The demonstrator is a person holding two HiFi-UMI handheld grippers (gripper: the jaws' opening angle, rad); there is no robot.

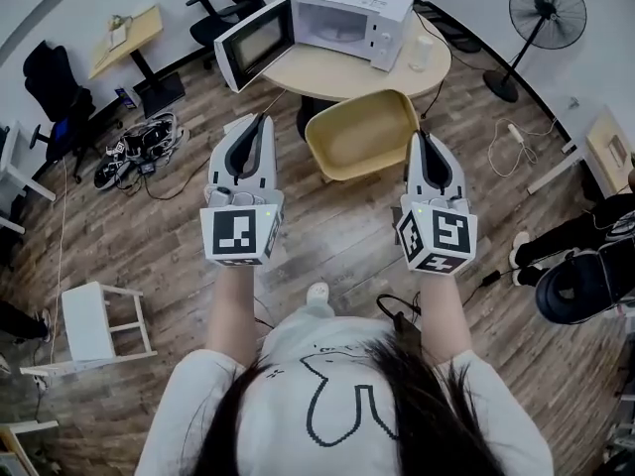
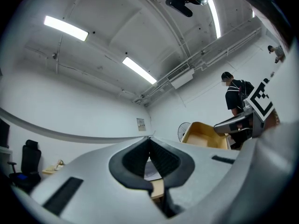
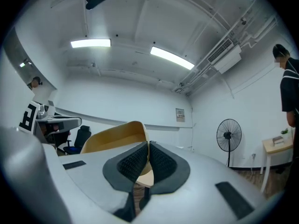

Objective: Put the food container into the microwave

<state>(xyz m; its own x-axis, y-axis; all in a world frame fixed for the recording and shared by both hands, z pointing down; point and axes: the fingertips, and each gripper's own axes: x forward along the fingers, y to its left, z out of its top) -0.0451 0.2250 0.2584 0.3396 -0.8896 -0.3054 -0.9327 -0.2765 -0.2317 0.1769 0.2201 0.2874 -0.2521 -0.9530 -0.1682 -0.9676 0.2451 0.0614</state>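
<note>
A tan, open-topped food container hangs tilted in the air in front of me. My right gripper is shut on its right rim; in the right gripper view the tan wall runs in between the pads. My left gripper is off the container's left side, shut on nothing, its pads touching. From the left gripper view the container shows with the right gripper on it. The white microwave stands on a round wooden table beyond, with its door swung open to the left.
A white cup stands on the table right of the microwave. A standing fan is at the far right, with cables on the wood floor. Office chairs, a small desk and a white stool are at the left. A person stands on the right.
</note>
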